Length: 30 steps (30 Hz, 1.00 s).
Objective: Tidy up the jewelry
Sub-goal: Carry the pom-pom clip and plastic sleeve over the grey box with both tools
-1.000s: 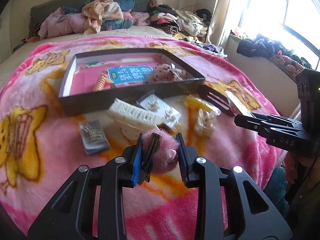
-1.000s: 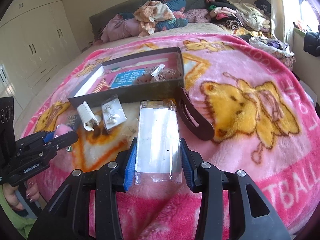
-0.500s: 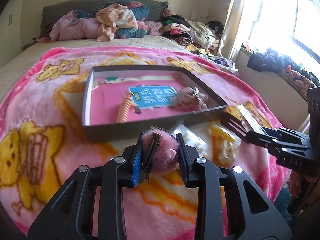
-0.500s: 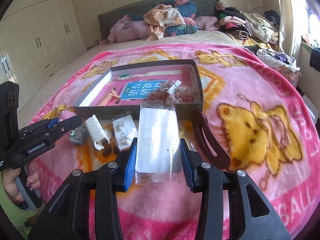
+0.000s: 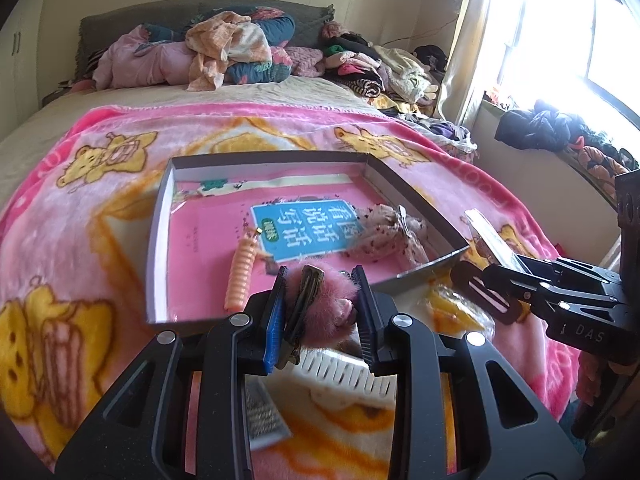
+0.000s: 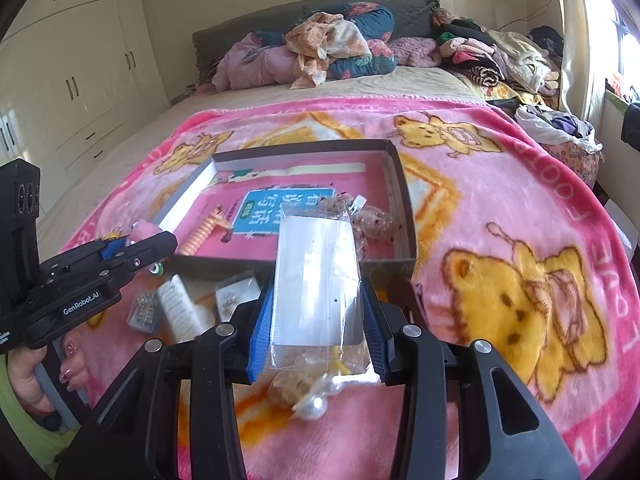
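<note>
Both my tongs have advanced to the box's (image 5: pixel 160 216) near rim: left gripper (image 5: pixel 320 312) pinches the fuzzy pink clip (image 5: pixel 332 304), right gripper (image 6: pixel 316 320) clamps the clear packet (image 6: pixel 316 276).

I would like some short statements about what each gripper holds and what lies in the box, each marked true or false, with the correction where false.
1. The left gripper is shut on a fluffy pink hair clip. True.
2. The right gripper holds a white comb. False: it is shut on a clear plastic packet; the white comb lies on the blanket.
3. An orange spiral hair tie lies inside the shallow box. True.
4. The box is empty. False: it holds the hair tie, a blue printed label and a speckled fabric piece.
5. The box stands on a bare wooden table. False: it rests on the pink blanket on a bed.
</note>
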### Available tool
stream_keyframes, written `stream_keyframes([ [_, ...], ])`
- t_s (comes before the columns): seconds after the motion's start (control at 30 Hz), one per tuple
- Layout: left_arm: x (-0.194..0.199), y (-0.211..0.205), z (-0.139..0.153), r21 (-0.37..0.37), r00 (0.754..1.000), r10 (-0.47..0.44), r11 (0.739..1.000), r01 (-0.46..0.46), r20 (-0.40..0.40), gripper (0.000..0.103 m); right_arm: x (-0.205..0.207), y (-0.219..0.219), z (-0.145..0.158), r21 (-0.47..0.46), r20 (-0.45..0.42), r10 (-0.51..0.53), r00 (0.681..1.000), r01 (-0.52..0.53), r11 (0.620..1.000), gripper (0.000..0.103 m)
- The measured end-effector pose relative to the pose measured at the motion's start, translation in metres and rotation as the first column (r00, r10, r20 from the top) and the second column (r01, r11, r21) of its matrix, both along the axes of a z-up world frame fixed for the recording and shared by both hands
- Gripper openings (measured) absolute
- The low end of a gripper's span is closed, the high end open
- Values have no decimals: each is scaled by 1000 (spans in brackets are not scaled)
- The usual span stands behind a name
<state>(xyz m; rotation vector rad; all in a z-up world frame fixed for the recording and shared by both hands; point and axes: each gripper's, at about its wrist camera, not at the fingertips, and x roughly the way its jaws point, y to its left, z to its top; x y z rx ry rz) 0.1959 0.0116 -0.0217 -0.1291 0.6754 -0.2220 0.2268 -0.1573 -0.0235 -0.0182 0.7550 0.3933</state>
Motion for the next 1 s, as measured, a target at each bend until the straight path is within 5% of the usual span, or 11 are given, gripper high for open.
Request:
stream_keyframes([
  [1.0,72,-25,-23,41,996,-42,998,46,-77,23,87,4,-6,-28,-23,-23,999,22,999,39],
])
